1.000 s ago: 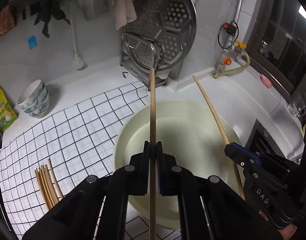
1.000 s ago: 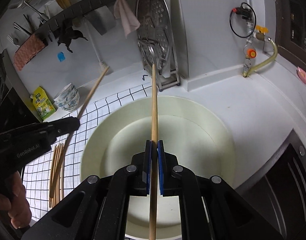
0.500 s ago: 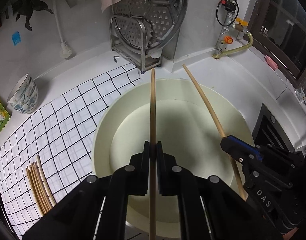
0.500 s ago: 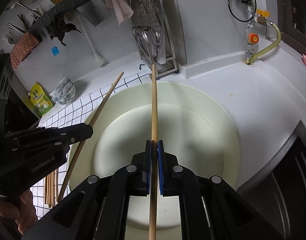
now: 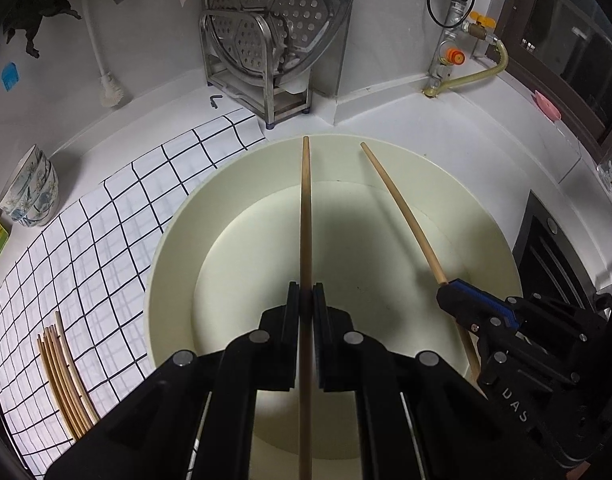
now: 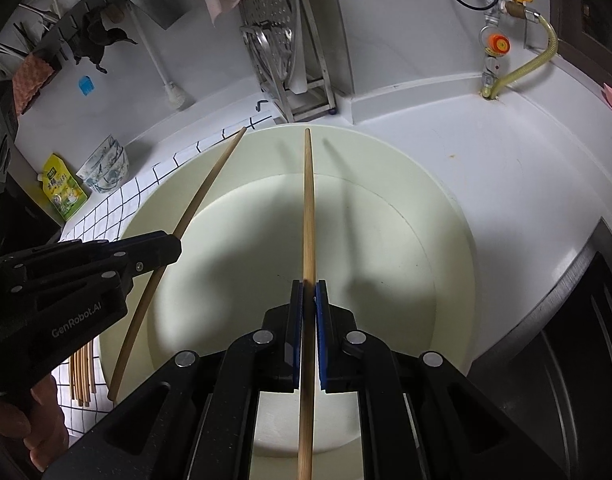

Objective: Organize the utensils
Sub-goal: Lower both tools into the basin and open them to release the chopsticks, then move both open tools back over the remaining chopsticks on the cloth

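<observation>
Above the wide pale-cream round plastic basin [image 5: 174, 264] we hold two long wooden chopsticks, one in each hand. Our left tongs [image 5: 306, 300] are clamped tight on the left chopstick [image 5: 306, 208], gripped around its middle so that it balances and its tip reaches toward twelve o'clock, over the far rim. Our right tongs [image 6: 309, 296] are likewise pinched fully on the right chopstick [image 6: 309, 208]; the left wrist view shows it at about three o'clock, running nearly parallel to the first.

Both sticks slant downward over the empty basin, which suggests to us that they are being carried across it, not laid in it. At about eight o'clock in the left wrist view, a bundle of matching wooden chopsticks [image 5: 66, 376] lies side by side on the white cloth with a black grid [image 5: 106, 240] spread over the white tabletop [image 5: 445, 132]. We judge that bundle to be the gathering place. Holding the two sticks apart keeps them from crossing or knocking each other loose.
</observation>
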